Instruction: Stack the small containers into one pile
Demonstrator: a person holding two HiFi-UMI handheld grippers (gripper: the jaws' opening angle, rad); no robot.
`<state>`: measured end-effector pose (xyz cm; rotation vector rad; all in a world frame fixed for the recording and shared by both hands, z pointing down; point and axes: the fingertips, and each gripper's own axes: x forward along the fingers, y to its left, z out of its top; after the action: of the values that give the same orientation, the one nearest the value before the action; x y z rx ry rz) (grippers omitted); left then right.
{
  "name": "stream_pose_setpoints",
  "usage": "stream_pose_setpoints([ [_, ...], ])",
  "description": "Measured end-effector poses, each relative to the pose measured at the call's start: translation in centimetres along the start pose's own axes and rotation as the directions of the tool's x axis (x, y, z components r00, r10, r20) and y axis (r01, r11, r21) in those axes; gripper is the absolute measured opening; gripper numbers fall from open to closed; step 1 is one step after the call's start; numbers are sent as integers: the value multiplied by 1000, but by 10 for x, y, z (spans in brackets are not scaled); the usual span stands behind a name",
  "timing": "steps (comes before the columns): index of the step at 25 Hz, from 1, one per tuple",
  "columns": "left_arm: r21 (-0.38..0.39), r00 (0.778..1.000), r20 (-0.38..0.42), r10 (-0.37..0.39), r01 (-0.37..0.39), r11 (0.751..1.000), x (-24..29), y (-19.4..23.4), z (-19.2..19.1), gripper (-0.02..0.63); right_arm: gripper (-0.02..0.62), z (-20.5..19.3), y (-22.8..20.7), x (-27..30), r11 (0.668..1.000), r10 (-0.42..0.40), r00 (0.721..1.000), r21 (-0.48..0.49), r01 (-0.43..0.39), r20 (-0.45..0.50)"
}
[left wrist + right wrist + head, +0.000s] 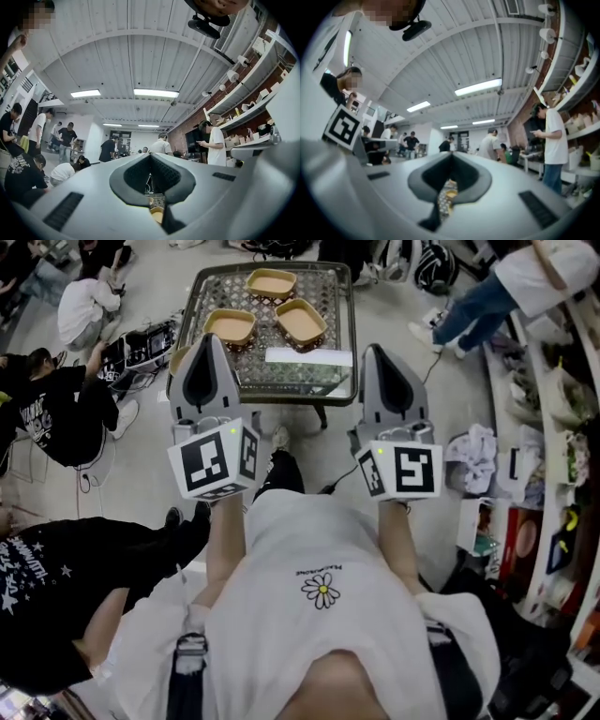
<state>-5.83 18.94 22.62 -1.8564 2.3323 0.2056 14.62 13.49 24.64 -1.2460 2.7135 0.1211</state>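
Three tan small containers (270,282) (230,326) (301,322) sit apart on the patterned glass table (337,334). The edge of another container (177,359) peeks out behind my left gripper. My left gripper (208,339) is shut and empty, held above the table's near left corner. Level with it, my right gripper (375,351) is shut and empty just off the near right corner. In the left gripper view the shut jaws (151,157) point slightly upward, and a tan container (157,214) shows through the slot below them. The right gripper view (451,155) shows a strip of table the same way.
A white card (295,356) lies at the table's near edge. People sit on the floor at the left (52,409), and one stands at the upper right (497,292). Cluttered shelves (553,456) run along the right. Cables lie under the table.
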Motion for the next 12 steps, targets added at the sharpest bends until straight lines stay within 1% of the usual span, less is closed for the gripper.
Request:
stream_pose_setpoints([
  [4, -21, 1000, 1, -14, 14, 1000, 52, 22, -10, 25, 31, -11, 4, 57, 1000, 13, 1000, -1, -13, -14],
  [8, -2, 999, -1, -37, 37, 999, 110, 44, -17, 25, 31, -15, 2, 120, 1000, -3, 1000, -2, 3, -20],
  [12, -20, 998, -16, -66, 66, 998, 169, 66, -23, 25, 31, -20, 0, 184, 1000, -17, 999, 5, 17, -49],
])
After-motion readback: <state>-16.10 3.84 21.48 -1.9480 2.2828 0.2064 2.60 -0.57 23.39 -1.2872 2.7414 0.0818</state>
